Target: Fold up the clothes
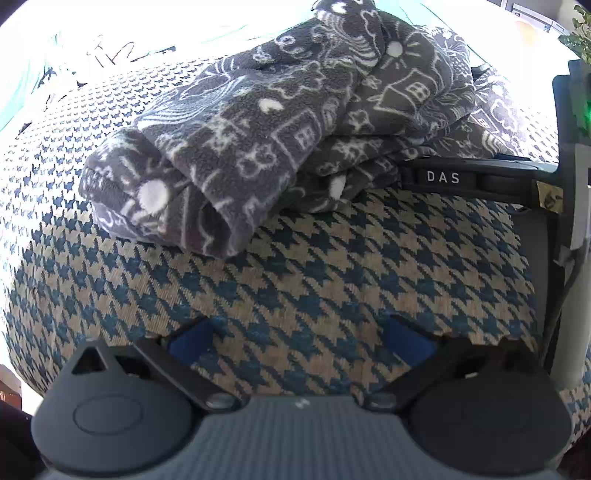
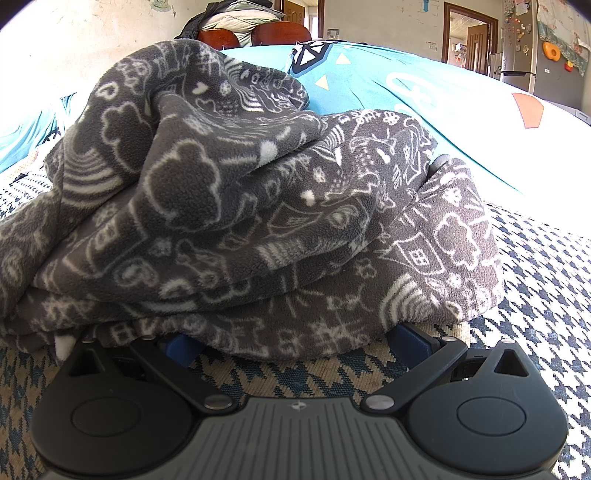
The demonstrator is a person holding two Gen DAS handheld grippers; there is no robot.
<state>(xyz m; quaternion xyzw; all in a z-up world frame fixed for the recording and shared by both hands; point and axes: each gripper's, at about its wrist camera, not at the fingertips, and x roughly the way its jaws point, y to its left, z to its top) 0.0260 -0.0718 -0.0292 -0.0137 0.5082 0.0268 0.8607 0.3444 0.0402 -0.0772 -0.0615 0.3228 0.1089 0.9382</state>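
A grey fleece garment (image 1: 258,140) with white doodle print lies folded in layers on a houndstooth cloth (image 1: 314,280). My left gripper (image 1: 301,341) is open and empty over the cloth, a short way in front of the garment. The right gripper's black body (image 1: 472,177) shows at the garment's right edge. In the right wrist view the garment (image 2: 240,206) fills the frame as a bunched stack. My right gripper (image 2: 295,343) is open, its blue fingertips (image 2: 410,338) pushed under the garment's front edge.
The houndstooth cloth (image 2: 535,280) covers the surface around the garment. A teal bedspread (image 2: 388,85) with shapes lies behind. A wooden headboard (image 2: 255,35), doorways and a fridge (image 2: 517,44) stand far back. A grey stand (image 1: 576,221) rises at the right.
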